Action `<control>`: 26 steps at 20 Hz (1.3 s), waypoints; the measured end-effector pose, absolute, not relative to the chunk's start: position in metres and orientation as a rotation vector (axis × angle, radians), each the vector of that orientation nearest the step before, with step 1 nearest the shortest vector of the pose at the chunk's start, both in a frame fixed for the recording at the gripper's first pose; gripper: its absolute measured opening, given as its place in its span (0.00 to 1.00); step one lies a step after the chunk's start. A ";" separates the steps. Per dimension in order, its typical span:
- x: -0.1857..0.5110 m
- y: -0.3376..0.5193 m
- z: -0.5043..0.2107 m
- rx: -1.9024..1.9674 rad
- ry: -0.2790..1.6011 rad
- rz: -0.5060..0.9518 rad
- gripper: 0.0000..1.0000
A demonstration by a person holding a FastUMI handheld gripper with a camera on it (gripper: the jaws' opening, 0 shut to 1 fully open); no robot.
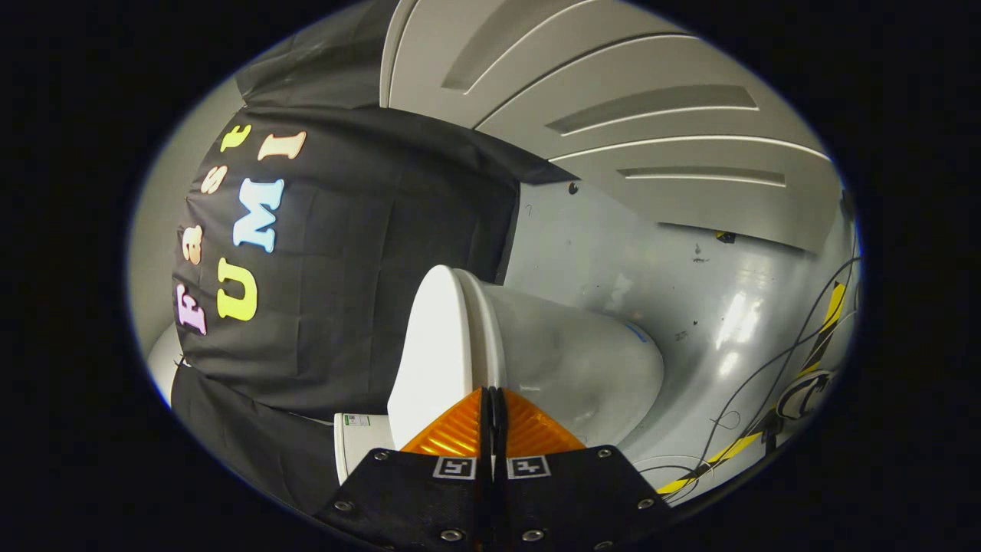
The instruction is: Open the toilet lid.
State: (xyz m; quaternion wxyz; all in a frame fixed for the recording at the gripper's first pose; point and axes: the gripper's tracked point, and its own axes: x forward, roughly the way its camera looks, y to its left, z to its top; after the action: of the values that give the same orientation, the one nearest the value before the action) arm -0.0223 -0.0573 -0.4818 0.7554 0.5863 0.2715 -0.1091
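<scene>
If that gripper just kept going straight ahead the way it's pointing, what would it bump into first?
Most likely the toilet lid. The gripper, its fingers closed together, points at the edge where the lid meets the bowl, just ahead of the tips. Depth is hard to judge here, so it may already be touching.

The white toilet lid point(429, 353) lies shut on its seat, edge just ahead of the closed fingers point(460, 429).

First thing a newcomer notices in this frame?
The white toilet just ahead of the gripper, its lid down against the seat. The gripper's fingers are closed together, tips at the lid's seam. Beyond the toilet, cables trail over the glossy grey floor.
</scene>
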 end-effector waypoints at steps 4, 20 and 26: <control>-0.022 -0.057 -0.478 1.215 0.604 -0.240 0.00; -0.008 -0.050 -0.389 0.898 0.564 -0.206 0.00; -0.003 -0.041 -0.354 0.833 0.524 -0.181 0.00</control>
State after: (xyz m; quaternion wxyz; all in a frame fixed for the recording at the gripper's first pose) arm -0.0032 -0.0413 -0.3535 0.8774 0.3994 0.2511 -0.0869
